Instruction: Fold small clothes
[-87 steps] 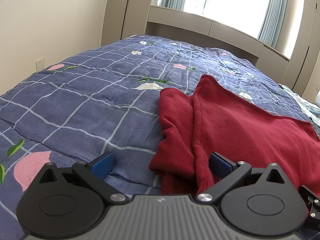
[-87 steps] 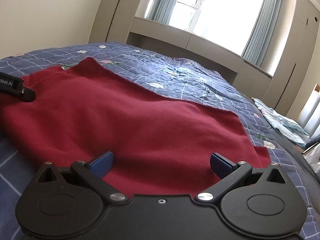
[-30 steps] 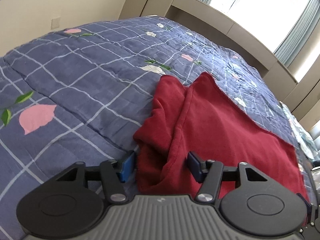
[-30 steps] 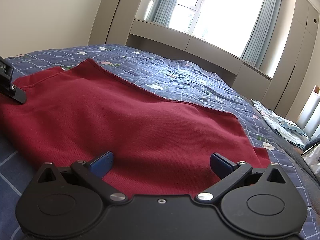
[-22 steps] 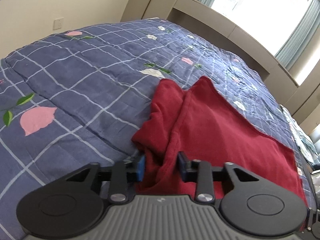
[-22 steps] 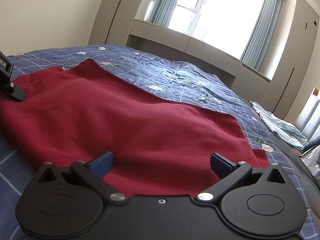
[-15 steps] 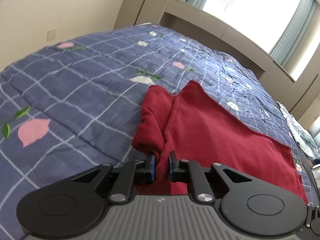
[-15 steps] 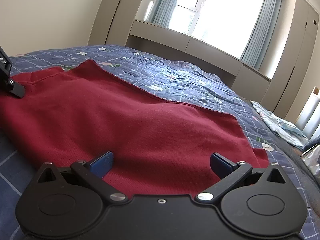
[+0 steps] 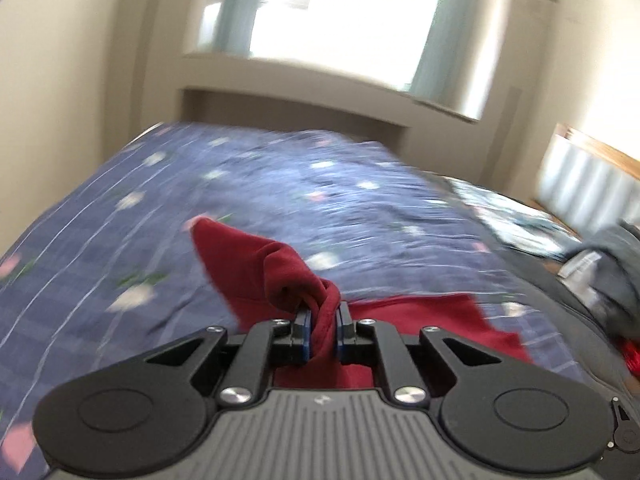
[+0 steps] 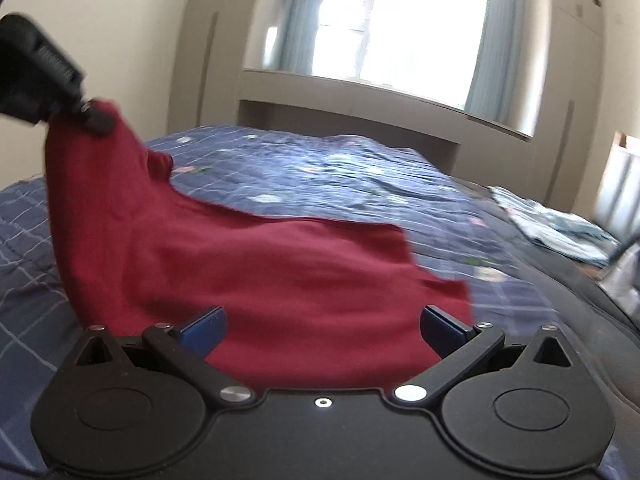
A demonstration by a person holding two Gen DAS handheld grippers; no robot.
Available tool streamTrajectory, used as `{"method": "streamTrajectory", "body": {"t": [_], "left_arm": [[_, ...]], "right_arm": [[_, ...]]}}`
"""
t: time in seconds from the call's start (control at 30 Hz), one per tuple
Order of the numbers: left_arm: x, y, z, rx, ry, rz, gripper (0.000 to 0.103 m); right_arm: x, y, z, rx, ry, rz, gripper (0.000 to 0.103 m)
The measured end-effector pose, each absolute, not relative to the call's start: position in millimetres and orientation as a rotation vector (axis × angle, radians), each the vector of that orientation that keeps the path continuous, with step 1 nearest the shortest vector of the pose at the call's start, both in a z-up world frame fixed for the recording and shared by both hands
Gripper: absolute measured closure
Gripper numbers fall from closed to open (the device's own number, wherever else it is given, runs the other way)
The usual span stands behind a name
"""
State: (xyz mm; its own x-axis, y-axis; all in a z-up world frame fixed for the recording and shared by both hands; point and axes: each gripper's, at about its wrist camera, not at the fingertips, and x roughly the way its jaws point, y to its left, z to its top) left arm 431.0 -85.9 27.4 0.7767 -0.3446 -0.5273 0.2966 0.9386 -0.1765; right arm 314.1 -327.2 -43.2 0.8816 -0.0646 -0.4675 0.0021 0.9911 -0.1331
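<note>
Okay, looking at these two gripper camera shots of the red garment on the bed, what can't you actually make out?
- Left wrist view: the quilt pattern is motion-blurred.
- Left wrist view: the left gripper hides which part of the red garment it pinches.
- Right wrist view: the right gripper body covers the garment's near edge.
- Grey items at right: blurred, cut off.

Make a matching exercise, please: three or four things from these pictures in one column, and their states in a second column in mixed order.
Things:
1. left gripper
2. right gripper
3. red garment
4. blue quilt

States:
a. spread over the bed
b. fingers wide apart, holding nothing
c. one end lifted, the rest lying flat
d. fingers closed on red cloth

Pairs: 1-d, 2-b, 3-c, 4-a
</note>
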Motion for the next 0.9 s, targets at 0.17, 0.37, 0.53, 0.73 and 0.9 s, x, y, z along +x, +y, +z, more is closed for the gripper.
{"method": "streamTrajectory", "body": {"t": [0.17,0.37,0.53,0.73,0.9], "left_arm": [[421.6,-180.1,42.3,0.059,0.561,-0.525,0.092],[395.5,-280.3,16.5,0.192,0.607,-0.691,0.092],[381.9,-319.9,-34.3,0.238,0.725,-0.722,0.092],[376.2,-309.4,-56.1,0.221,0.769,-0.728,0.077],[367.4,-293.7,-41.3,0.158,0.775,-0.803,0.022]], "right_arm": [[284.0,-380.4,-35.6,-0.053,0.486,-0.135,0.000],[244.8,-431.3,-41.8,-0.007,0.523,-0.241,0.000],[222.3,-458.9,-48.4,0.037,0.550,-0.284,0.000],[211.7,-480.6,-57.7,0.129,0.565,-0.298,0.000],[217.1,-489.0,-53.5,0.161,0.546,-0.302,0.000]]}}
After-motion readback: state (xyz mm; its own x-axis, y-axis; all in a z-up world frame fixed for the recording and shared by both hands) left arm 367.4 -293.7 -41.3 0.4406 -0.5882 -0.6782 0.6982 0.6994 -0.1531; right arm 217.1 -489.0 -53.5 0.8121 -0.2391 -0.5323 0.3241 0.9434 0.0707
